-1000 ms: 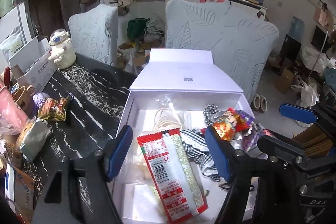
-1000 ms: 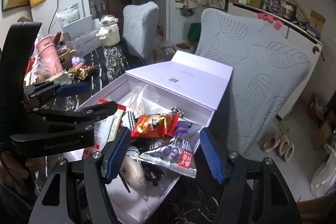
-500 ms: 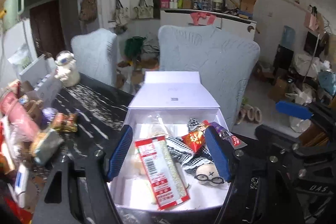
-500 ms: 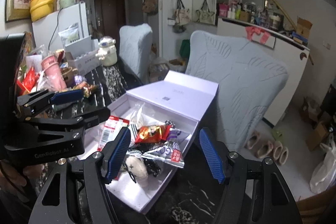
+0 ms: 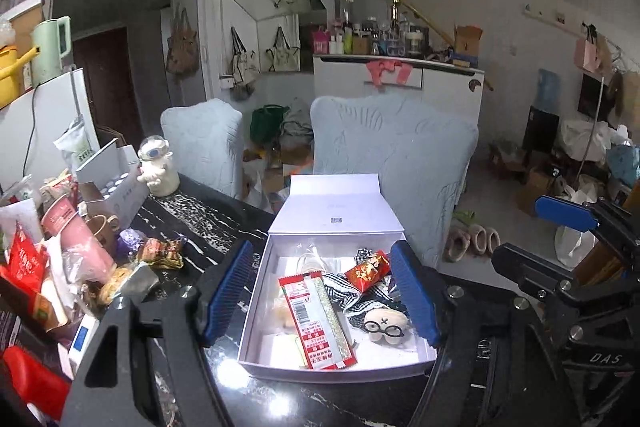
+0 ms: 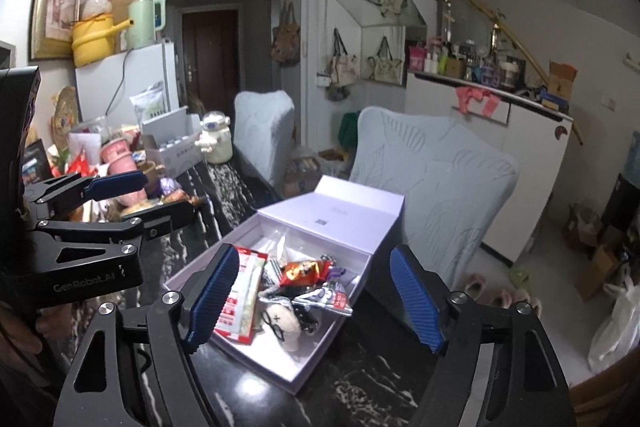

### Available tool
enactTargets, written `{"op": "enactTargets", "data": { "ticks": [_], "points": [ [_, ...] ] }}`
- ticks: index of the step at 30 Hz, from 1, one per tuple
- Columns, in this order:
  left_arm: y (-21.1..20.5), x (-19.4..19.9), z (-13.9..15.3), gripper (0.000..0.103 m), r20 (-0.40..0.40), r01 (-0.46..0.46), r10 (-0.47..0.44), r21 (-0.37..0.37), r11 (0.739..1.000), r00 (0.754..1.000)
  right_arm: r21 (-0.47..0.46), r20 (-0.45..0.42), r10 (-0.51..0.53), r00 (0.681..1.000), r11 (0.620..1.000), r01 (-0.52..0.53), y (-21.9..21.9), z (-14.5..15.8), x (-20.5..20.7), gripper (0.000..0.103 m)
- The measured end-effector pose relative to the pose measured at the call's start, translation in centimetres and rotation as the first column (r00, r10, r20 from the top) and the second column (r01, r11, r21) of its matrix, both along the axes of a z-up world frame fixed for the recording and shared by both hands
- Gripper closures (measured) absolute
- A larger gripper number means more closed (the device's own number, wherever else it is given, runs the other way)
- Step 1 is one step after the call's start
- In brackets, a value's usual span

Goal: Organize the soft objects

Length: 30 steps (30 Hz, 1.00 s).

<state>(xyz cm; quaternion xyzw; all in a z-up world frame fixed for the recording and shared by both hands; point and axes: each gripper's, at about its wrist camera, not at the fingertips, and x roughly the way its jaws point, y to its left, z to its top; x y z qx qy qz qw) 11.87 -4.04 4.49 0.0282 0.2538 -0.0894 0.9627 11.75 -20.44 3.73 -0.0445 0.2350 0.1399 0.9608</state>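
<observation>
An open white box (image 5: 256, 311) (image 6: 304, 367) stands on the black marble table. In it lie a long red and green snack packet (image 5: 316, 319) (image 6: 240, 303), a small red packet (image 5: 368, 265) (image 6: 302, 271), a checked cloth (image 5: 348, 291), a silver packet (image 6: 330, 299) and a plush head with glasses (image 5: 386, 323) (image 6: 282, 319). My left gripper (image 5: 320, 291) is open and empty, above and behind the box. My right gripper (image 6: 314, 299) is open and empty, also held back from the box. The left gripper shows at the left in the right wrist view (image 6: 120, 195).
Snack packets (image 5: 160, 255), a pink cup (image 5: 76, 239), a white robot-shaped jar (image 5: 158, 171) and a cardboard box (image 5: 112, 187) crowd the table's left side. Two pale blue chairs (image 5: 404, 163) stand behind the table. Slippers (image 5: 472, 241) lie on the floor at right.
Both grippers have pulled up and back from the box, which now looks smaller and whole in both views. Both stay open and empty. The box's contents have not moved.
</observation>
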Motion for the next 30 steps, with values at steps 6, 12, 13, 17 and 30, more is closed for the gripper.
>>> {"op": "enactTargets", "data": {
  "ticks": [6,12,13,17,30],
  "points": [
    [0.9,-2.9,0.5,0.012,0.02,-0.025,0.026,-0.032,0.999,0.999,0.003,0.025,-0.008,1.0,1.0,0.008,0.3,0.8,-2.3,0.015],
    [1.5,-5.3,0.8,0.007,0.034,-0.059,0.059,-0.01,0.998,0.998,0.02,0.014,-0.034,0.999,0.999,0.034,0.2,0.7,-4.4,0.01],
    [1.6,-5.6,0.6,0.007,0.029,-0.06,0.06,-0.01,0.998,0.998,0.025,0.011,-0.038,0.999,0.999,0.038,0.2,0.6,-4.7,0.01],
    [2.0,-6.3,-0.3,0.007,-0.002,-0.057,0.057,-0.015,0.998,0.998,0.025,-0.011,-0.057,0.998,0.998,0.057,0.4,0.2,-5.5,0.007],
    [4.0,-8.5,-2.6,0.007,-0.046,-0.063,0.062,-0.015,0.998,0.997,0.015,-0.095,-0.112,0.989,0.993,0.114,1.4,-2.2,-7.0,0.006]
  ]
}}
